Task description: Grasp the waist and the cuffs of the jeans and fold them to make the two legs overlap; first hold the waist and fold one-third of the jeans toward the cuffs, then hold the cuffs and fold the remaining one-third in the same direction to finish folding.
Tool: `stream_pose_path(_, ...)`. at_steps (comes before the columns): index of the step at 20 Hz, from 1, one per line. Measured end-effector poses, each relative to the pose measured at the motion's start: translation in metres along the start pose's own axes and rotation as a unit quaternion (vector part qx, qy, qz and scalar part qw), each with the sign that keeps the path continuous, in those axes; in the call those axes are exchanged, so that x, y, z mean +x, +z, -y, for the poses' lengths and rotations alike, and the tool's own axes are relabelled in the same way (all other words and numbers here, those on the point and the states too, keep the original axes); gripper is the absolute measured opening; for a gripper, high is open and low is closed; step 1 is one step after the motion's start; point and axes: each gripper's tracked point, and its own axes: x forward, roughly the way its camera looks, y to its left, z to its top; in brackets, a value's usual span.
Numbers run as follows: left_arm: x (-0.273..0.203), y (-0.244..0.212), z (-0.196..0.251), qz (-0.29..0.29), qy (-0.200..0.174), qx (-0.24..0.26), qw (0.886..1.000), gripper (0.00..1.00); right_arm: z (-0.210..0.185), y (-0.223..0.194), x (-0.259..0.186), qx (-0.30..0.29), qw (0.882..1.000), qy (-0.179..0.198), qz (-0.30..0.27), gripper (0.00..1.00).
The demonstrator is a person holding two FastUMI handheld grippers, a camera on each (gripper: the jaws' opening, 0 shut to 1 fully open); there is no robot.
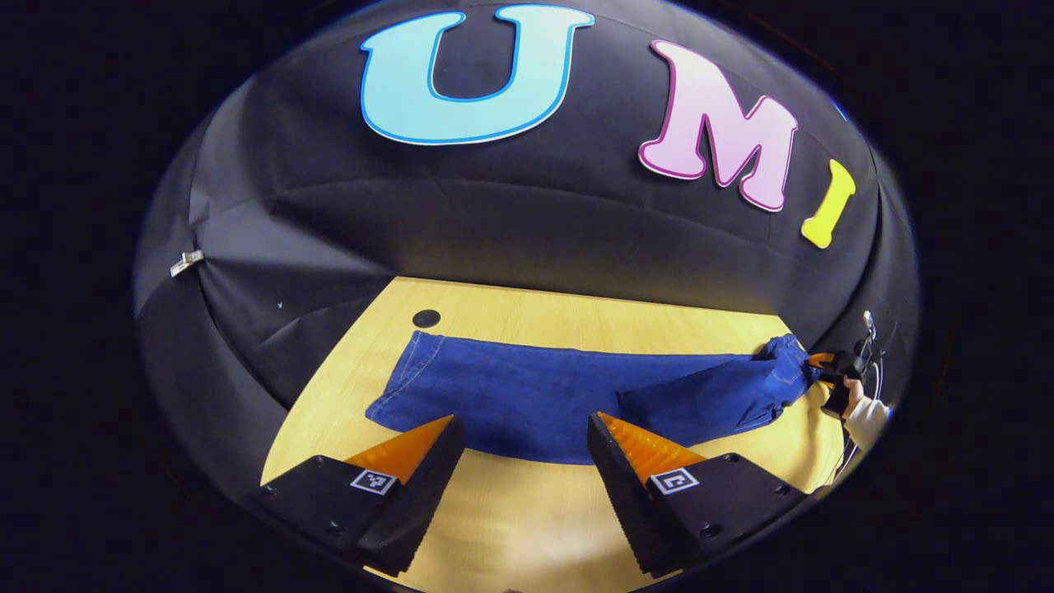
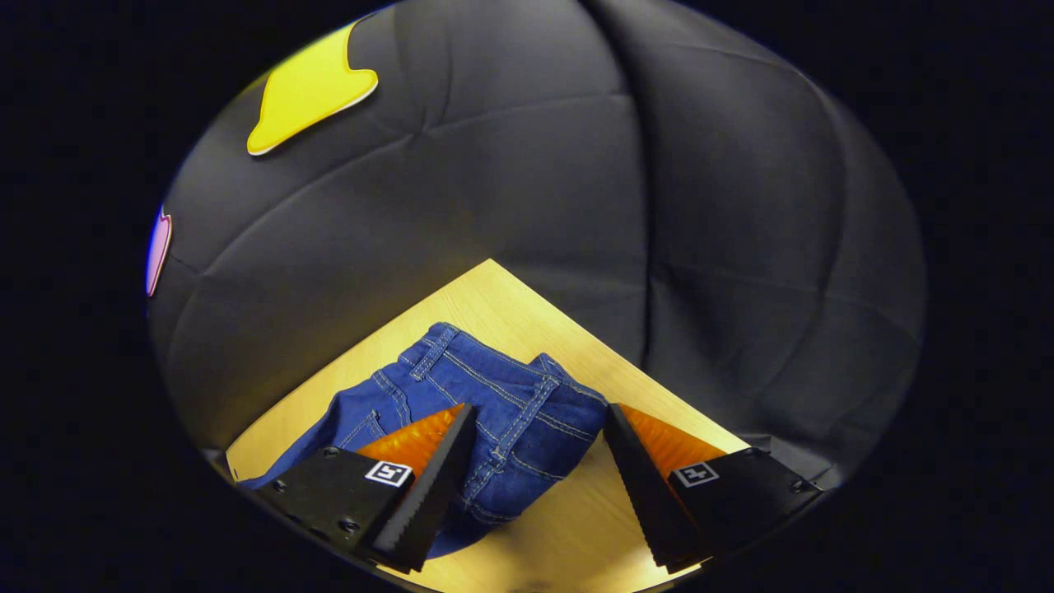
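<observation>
Blue denim jeans (image 1: 527, 395) are lying long and flat on the pale wooden table (image 1: 510, 527), one leg seeming to rest on the other. No thirds look folded yet. The left gripper (image 1: 523, 432) is being held spread by the near edge, the right gripper (image 2: 535, 428) spread around the bunched waist (image 2: 494, 387). No writing can be read.
</observation>
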Motion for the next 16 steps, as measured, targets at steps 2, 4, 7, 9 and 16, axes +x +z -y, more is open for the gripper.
stream_pose_path(2,0.006,-0.002,0.008,-0.003,-0.007,-0.013,1.000,0.96,-0.003,-0.001,0.003,0.000,1.000,0.000,0.004,0.86)
stream_pose_path(4,0.013,-0.007,0.017,-0.007,-0.016,-0.027,0.999,0.96,-0.009,-0.008,0.009,-0.008,1.000,0.007,0.002,0.62)
stream_pose_path(7,0.026,-0.011,0.024,-0.011,-0.026,-0.035,0.999,0.96,-0.012,-0.006,0.006,-0.010,1.000,0.022,0.008,0.37)
stream_pose_path(9,0.033,-0.015,0.029,-0.017,-0.038,-0.032,0.999,0.96,-0.015,-0.004,0.010,-0.010,0.999,0.032,0.006,0.34)
stream_pose_path(16,0.049,-0.028,0.035,-0.023,-0.052,-0.044,0.997,0.96,-0.024,0.012,-0.005,-0.056,0.997,0.032,0.037,0.10)
